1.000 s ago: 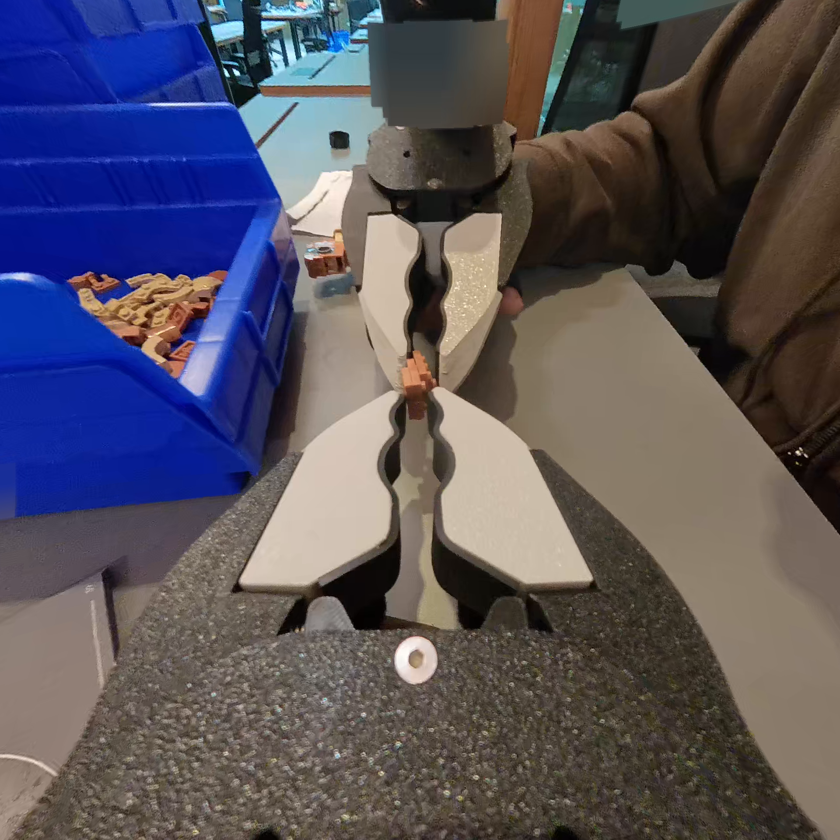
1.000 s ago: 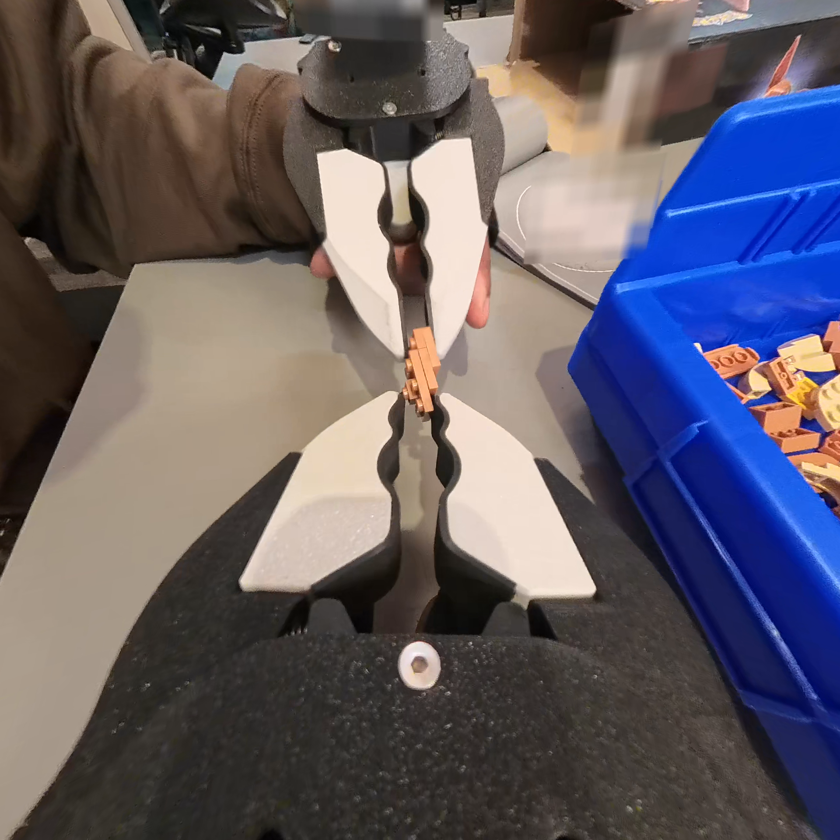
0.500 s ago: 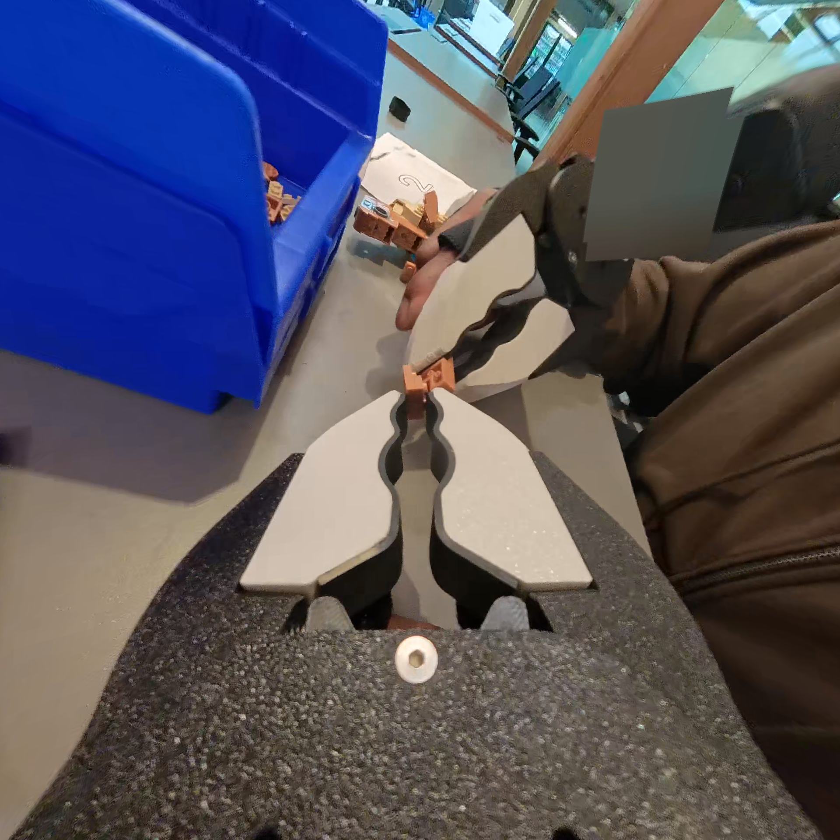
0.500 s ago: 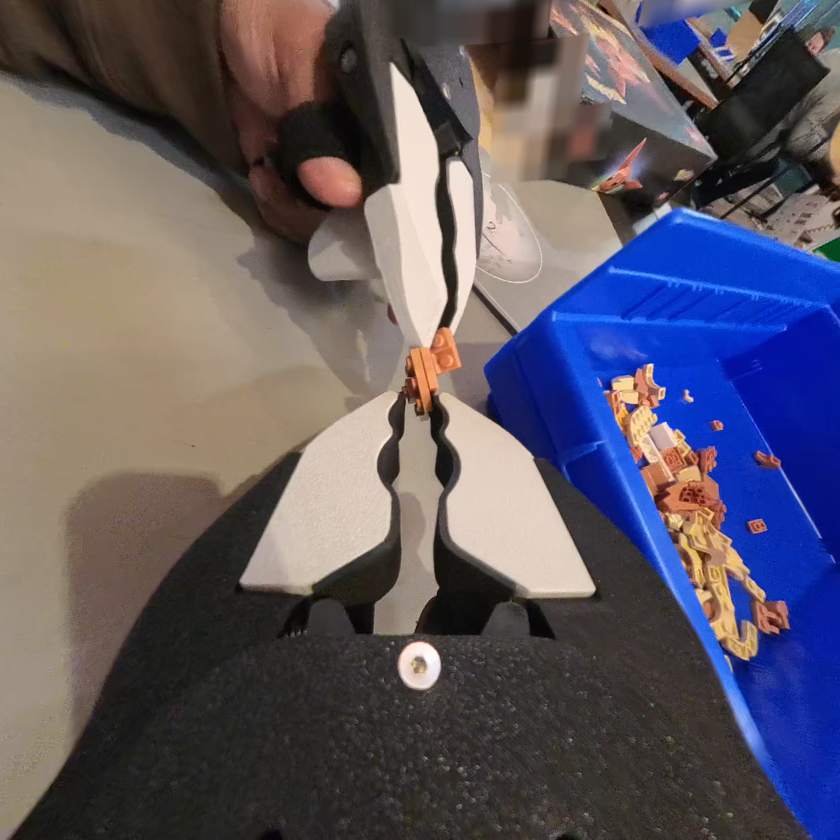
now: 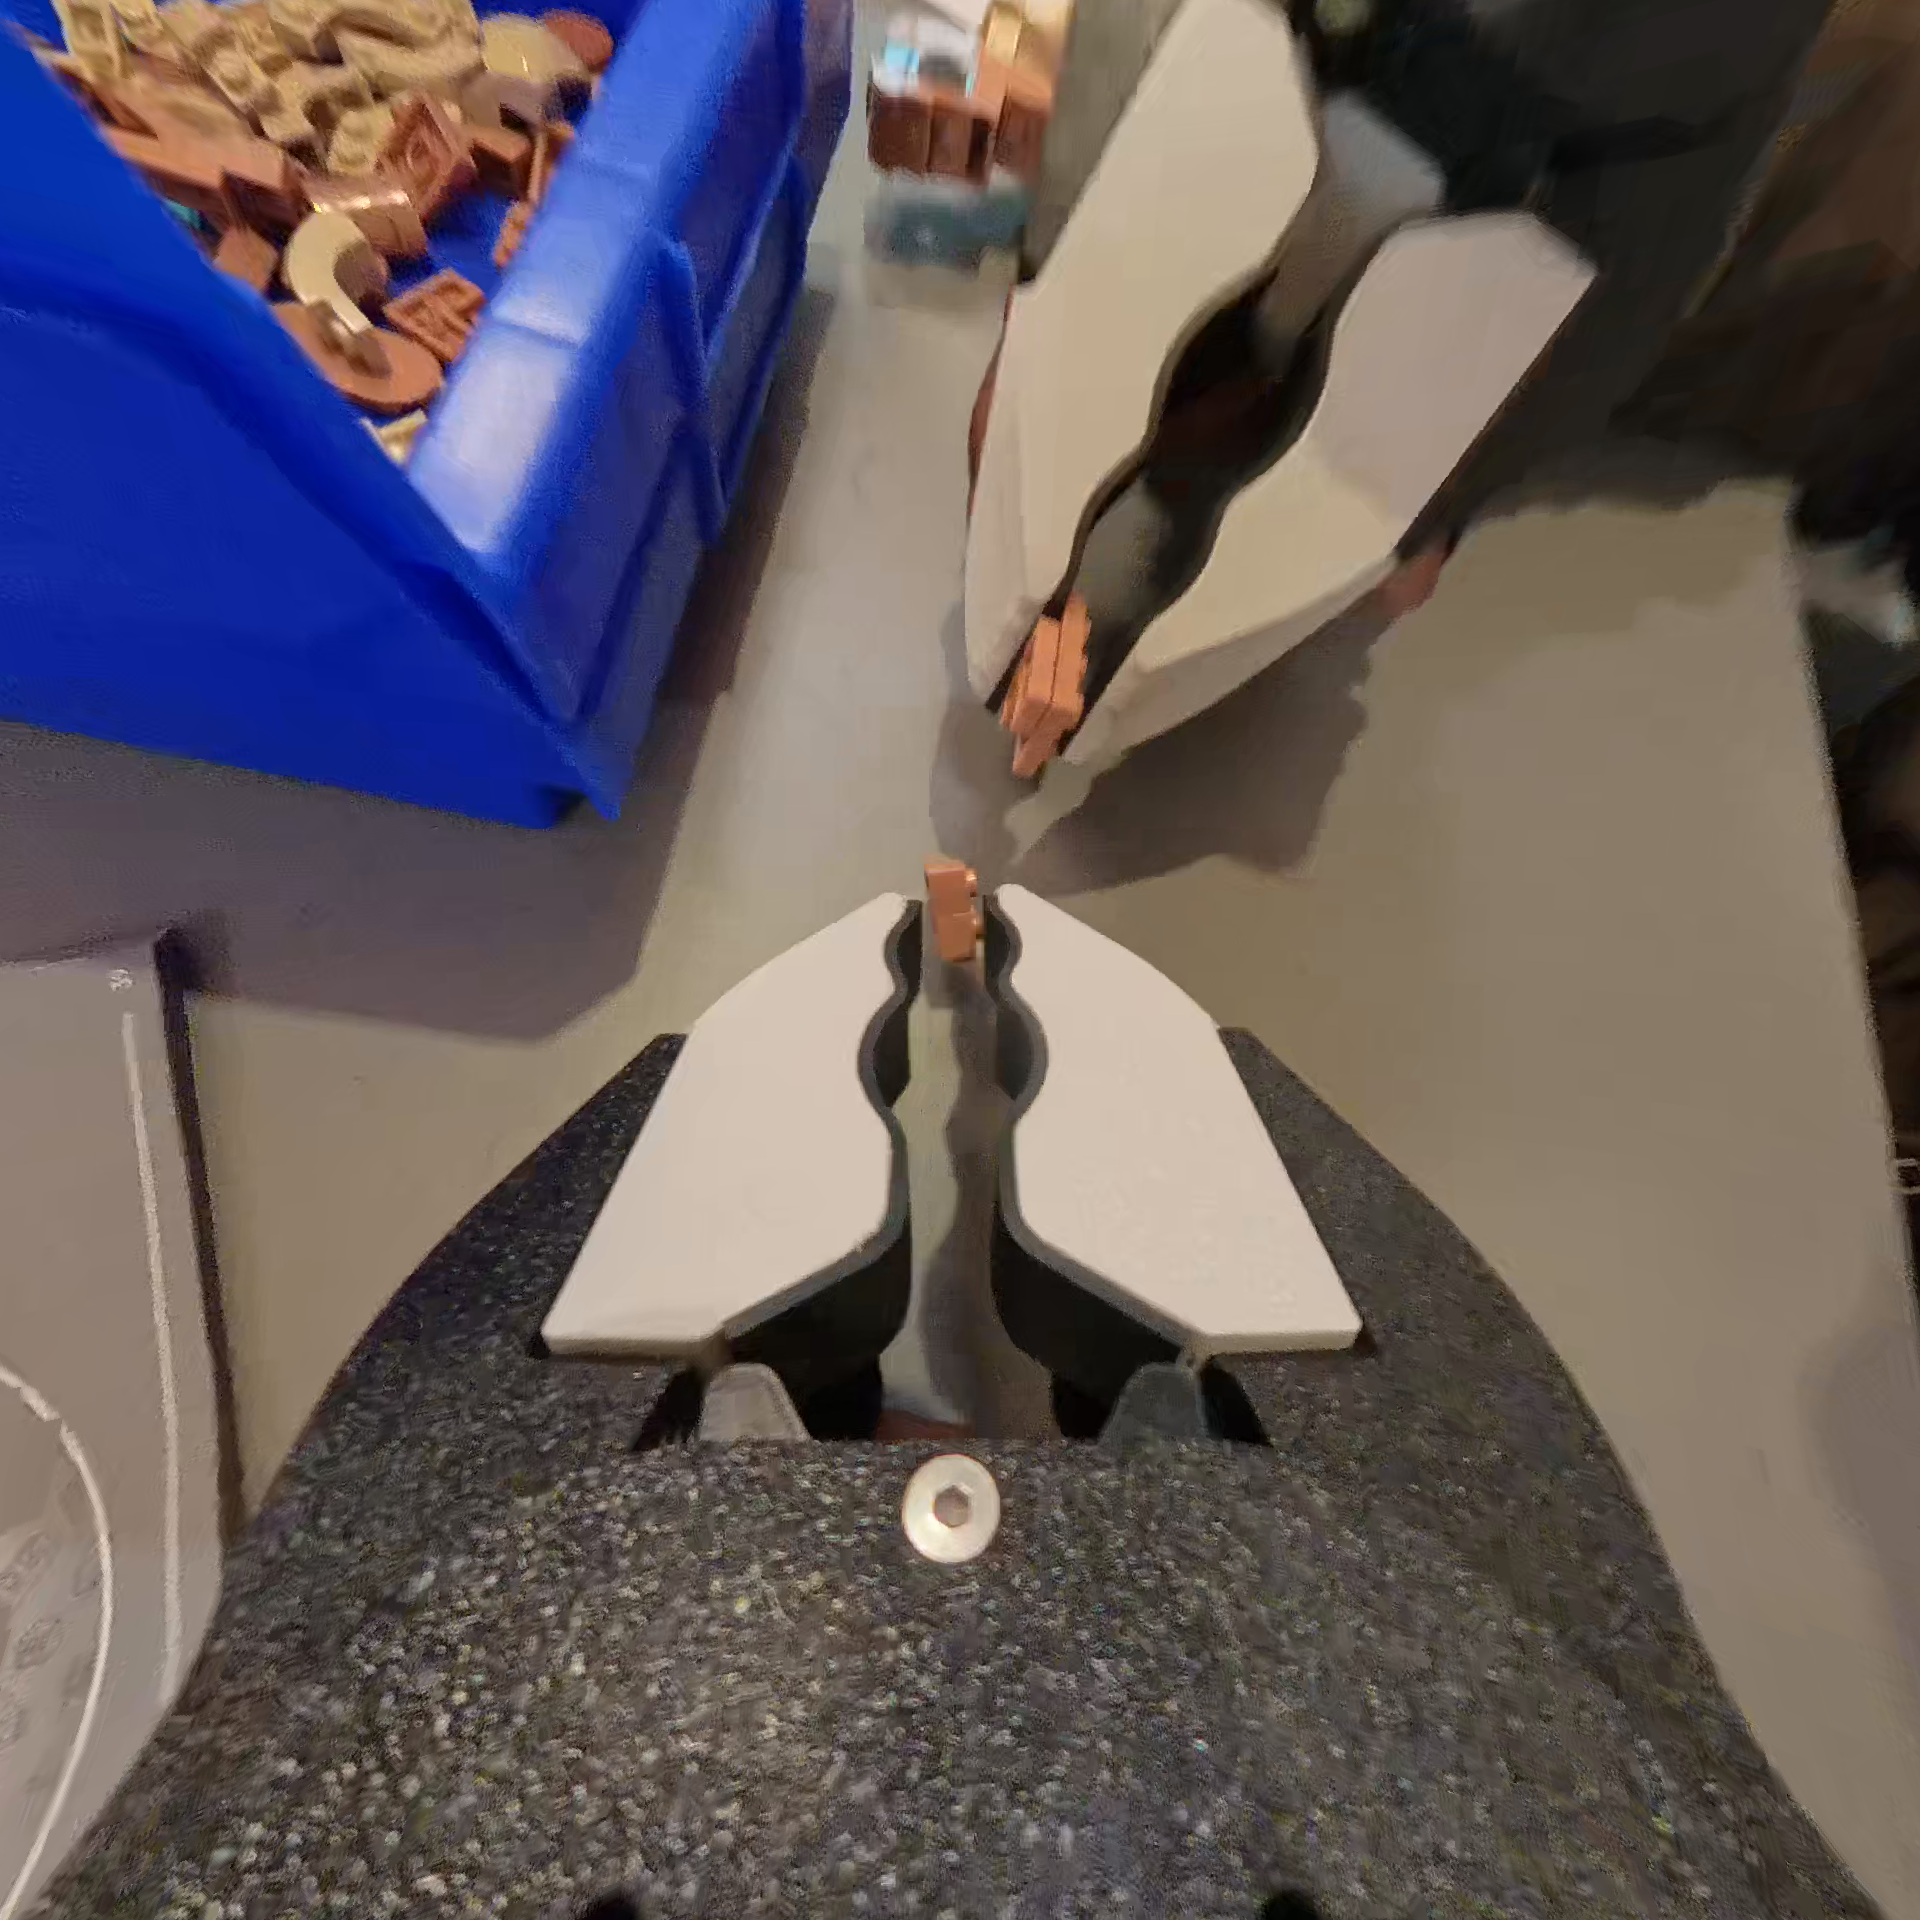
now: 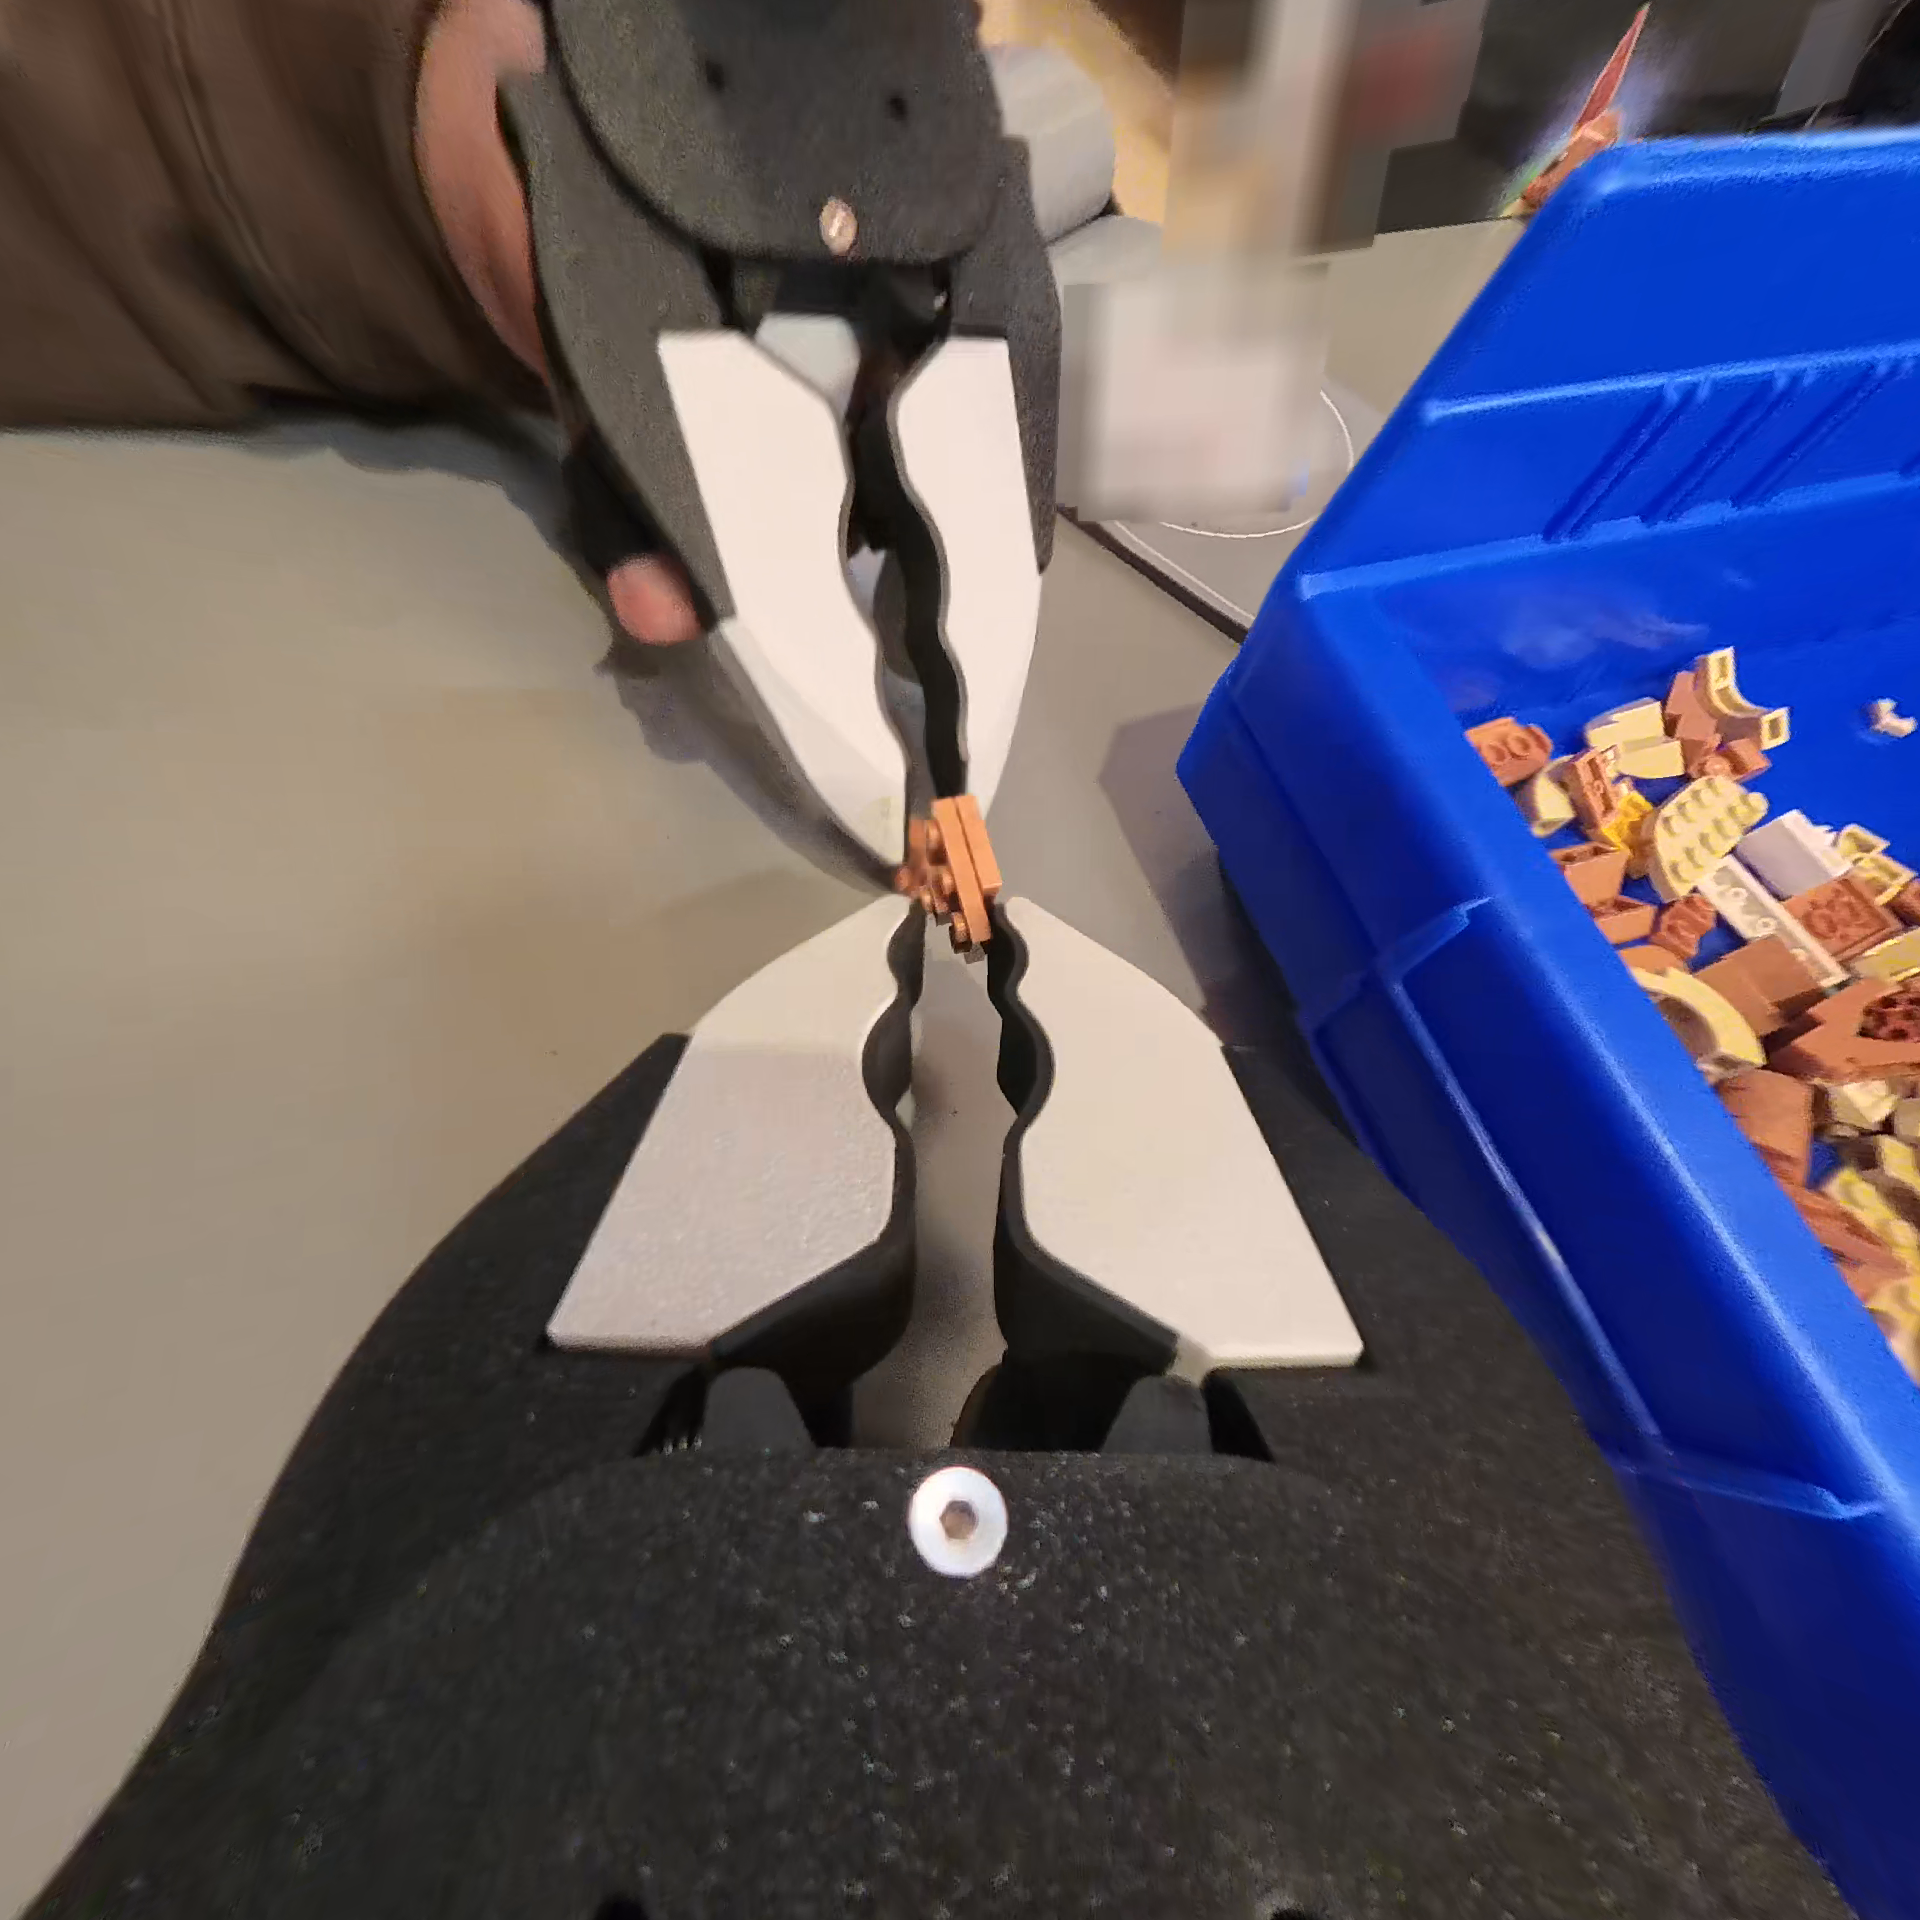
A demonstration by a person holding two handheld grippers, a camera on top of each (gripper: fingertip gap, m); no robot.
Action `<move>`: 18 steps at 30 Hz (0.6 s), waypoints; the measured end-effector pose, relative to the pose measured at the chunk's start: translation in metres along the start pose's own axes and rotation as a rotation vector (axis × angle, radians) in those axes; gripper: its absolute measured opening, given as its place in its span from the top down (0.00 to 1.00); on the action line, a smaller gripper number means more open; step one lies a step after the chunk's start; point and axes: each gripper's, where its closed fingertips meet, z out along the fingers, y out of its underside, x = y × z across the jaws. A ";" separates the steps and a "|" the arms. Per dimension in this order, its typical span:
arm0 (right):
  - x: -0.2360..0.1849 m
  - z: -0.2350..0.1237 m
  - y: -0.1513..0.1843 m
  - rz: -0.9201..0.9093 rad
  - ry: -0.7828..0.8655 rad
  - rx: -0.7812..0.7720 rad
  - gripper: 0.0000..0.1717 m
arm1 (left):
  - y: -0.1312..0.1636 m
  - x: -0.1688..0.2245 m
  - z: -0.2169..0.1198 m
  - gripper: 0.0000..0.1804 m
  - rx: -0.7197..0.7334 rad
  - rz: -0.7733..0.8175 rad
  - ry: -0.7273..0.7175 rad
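Note:
In the left wrist view my left gripper point(image 5: 954, 914) is shut on a small orange-brown brick point(image 5: 951, 916) that stands upright between its fingertips. A short gap of grey table separates it from my right gripper point(image 5: 1044, 691), which is shut on a stack of two thin orange-brown plates point(image 5: 1049, 681). In the right wrist view my right gripper point(image 6: 958, 930) pinches the lower end of that stack point(image 6: 966, 862). The left gripper point(image 6: 930, 821) points at it from the far side, tip to tip. There the pieces overlap and I cannot tell them apart.
A blue bin point(image 5: 312, 499) of several brown and tan bricks point(image 5: 312, 156) stands left of the left gripper and right of the right one point(image 6: 1558, 987). A small brick build point(image 5: 935, 114) sits beyond. A person's brown sleeve point(image 6: 208, 208) is at the back. Left and right tips are no more than a few centimetres apart. Between my right fingertips and the small brick build point(image 5: 935, 114) there is roughly 15 cm.
Earlier both grippers held one joined brick cluster tip to tip. Now they have drawn apart: the small brick stays in the left, the plate stack in the right. Both views have swung.

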 end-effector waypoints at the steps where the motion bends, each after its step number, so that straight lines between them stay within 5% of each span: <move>1: -0.001 -0.001 -0.002 0.032 -0.017 0.014 0.93 | 0.002 -0.002 0.001 0.91 -0.018 0.027 -0.028; 11: -0.001 -0.009 -0.017 0.208 -0.133 0.132 0.93 | -0.038 0.009 -0.021 0.88 0.266 0.140 0.007; 18: 0.020 -0.009 -0.030 -0.020 0.162 0.227 0.93 | -0.058 0.004 -0.027 0.86 0.429 -0.215 0.115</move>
